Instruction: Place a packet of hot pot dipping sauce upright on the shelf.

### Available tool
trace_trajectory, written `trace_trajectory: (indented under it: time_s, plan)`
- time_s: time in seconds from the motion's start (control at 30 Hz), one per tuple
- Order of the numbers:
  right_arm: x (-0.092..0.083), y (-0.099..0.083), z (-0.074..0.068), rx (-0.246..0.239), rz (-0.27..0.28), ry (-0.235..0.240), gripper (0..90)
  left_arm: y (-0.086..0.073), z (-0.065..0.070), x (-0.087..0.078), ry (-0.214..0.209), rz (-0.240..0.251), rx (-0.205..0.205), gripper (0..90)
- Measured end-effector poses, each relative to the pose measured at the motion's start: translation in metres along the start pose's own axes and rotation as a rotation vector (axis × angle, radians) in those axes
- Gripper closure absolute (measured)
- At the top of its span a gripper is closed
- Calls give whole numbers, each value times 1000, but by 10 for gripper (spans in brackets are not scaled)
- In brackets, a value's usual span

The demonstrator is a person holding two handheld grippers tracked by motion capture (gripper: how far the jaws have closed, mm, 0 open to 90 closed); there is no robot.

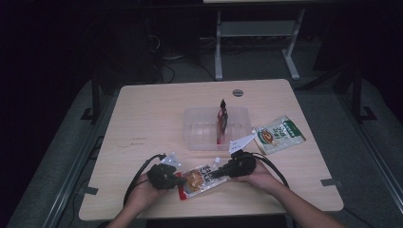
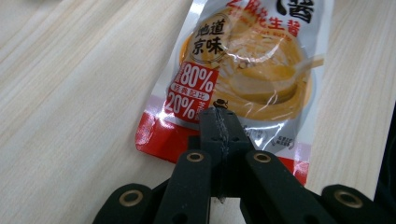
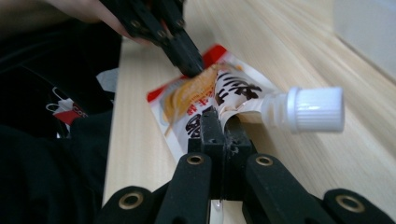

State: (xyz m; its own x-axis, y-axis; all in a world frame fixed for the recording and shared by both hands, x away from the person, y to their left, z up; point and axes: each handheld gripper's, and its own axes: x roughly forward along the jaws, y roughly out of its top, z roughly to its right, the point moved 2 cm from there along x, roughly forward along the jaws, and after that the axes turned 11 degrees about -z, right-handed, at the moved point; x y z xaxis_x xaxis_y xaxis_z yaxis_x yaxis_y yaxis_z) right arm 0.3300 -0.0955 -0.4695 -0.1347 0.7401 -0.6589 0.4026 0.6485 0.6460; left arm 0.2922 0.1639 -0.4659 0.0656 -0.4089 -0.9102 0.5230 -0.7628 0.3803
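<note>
Red-and-white plastic, the sauce pouch (image 1: pixel 199 179) is lying on the pale wooden bench (image 1: pixel 142 123) near its front edge, at about 6 o'clock from the clear tub (image 1: pixel 197 127). The left gripper (image 2: pixel 219 116) is pinching the pouch's red bottom edge, jaws pressed together on the film. The right gripper (image 3: pixel 219 122) is clamping the pouch's top corner beside the white screw cap (image 3: pixel 314 108) (the film is crumpling there). At 3 o'clock from the tub, a green packet (image 1: pixel 279 134) is lying flat.

Dark room, grey floor (image 1: pixel 266 64); white desk frame (image 1: pixel 256 29) behind the wooden table (image 1: pixel 142 118)
</note>
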Motion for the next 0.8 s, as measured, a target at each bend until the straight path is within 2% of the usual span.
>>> trace_trajectory:
  time_s: [0.03,0.2,0.27,0.47,0.67,0.8]
  plan:
    - [-2,1,-1,-2,10,2,898,1,1,0,-5,11,-8,900]
    - [-12,4,-6,-21,69,17,899,8,0,0,-24,22,10,900]
    - [-17,6,-8,-26,87,19,899,11,-1,1,-20,16,28,900]
    - [-29,12,-12,-49,145,19,899,25,2,4,-26,35,48,900]
    - [-37,17,-17,-68,192,28,899,39,11,9,-59,69,57,900]
    - [-42,22,-21,-85,228,35,899,48,19,11,-76,101,87,900]
